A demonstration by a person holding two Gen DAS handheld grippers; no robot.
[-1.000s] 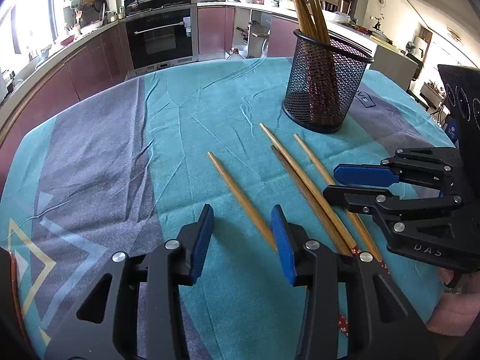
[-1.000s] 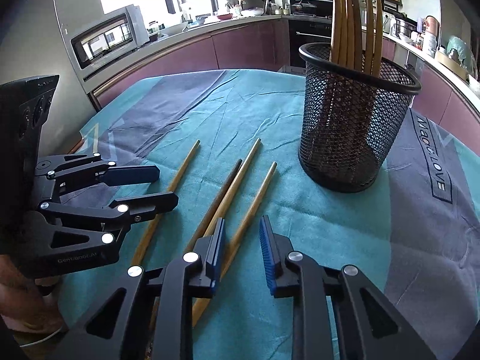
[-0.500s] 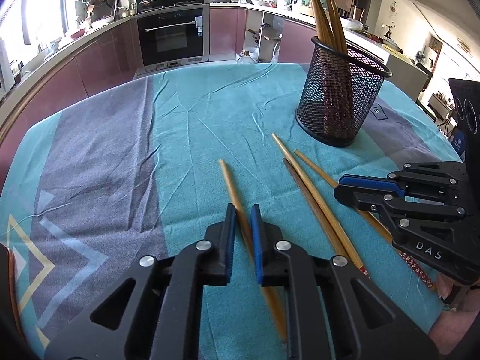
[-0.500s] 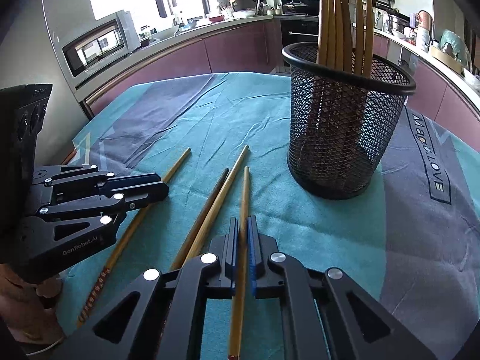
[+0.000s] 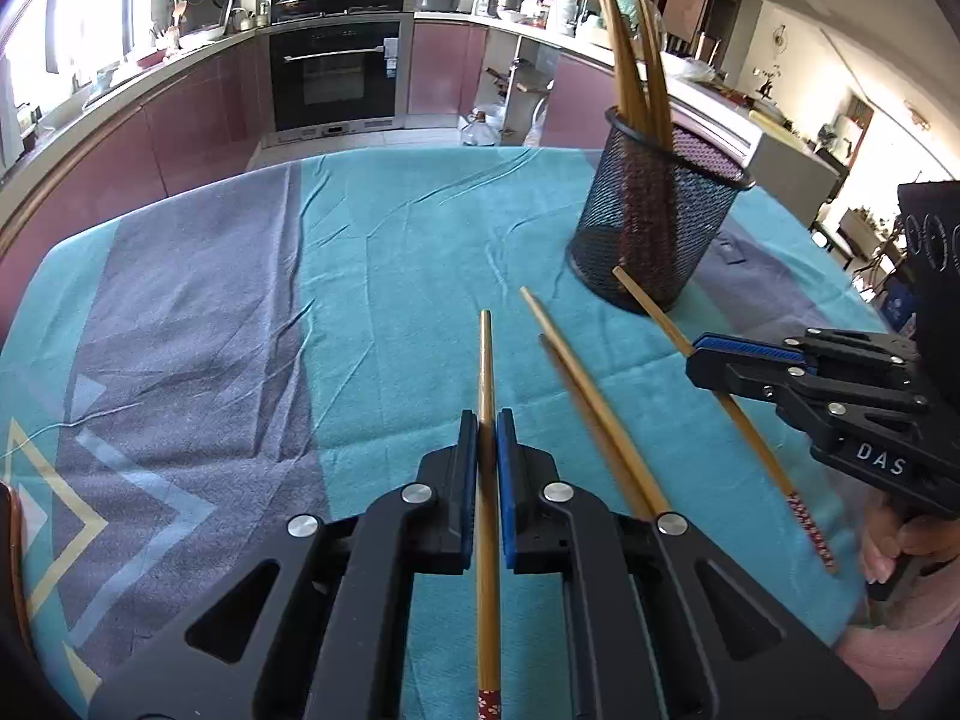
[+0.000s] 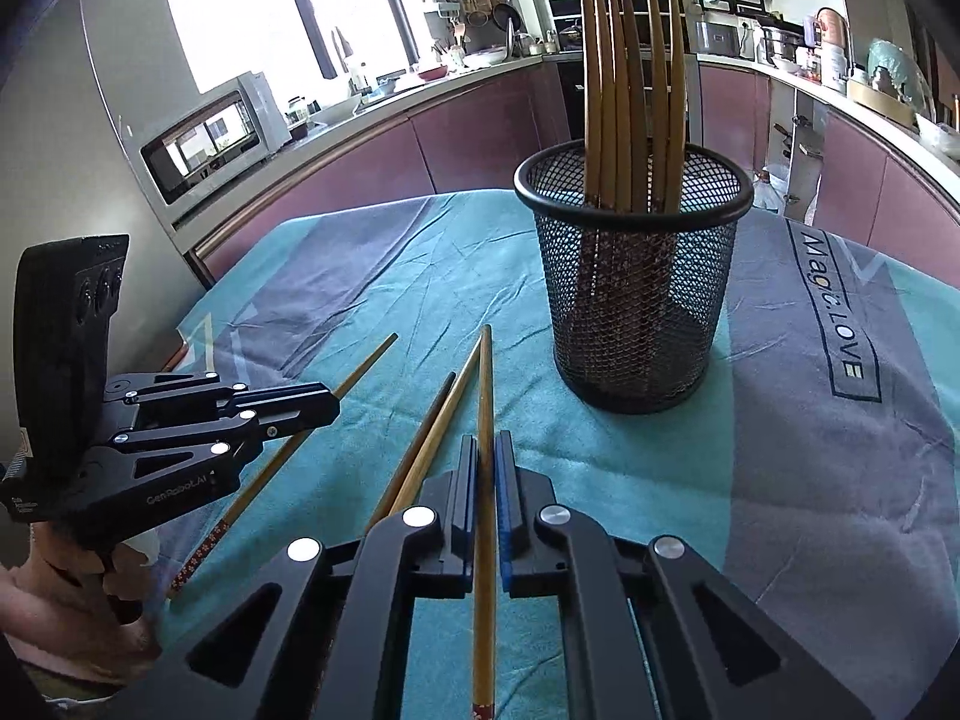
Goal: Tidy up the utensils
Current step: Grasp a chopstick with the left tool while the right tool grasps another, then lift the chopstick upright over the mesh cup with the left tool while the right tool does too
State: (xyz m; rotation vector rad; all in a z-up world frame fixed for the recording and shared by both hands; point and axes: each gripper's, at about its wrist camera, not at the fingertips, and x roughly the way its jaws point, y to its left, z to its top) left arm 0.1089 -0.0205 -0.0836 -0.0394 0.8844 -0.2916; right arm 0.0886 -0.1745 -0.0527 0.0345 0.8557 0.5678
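Chopsticks are light, stiff, smooth, so they may pivot; each gripper, left and right, clamps one midway, low over the worktop, near the mesh cup.

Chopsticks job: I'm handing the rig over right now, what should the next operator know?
Left claw: shut on one chopstick.
Right claw: shut on another chopstick.
Mesh holder: upright on the teal cloth, several chopsticks already standing in it.
Two loose chopsticks lie side by side between the claws.
Left: drop both held sticks into the holder, then the loose pair.
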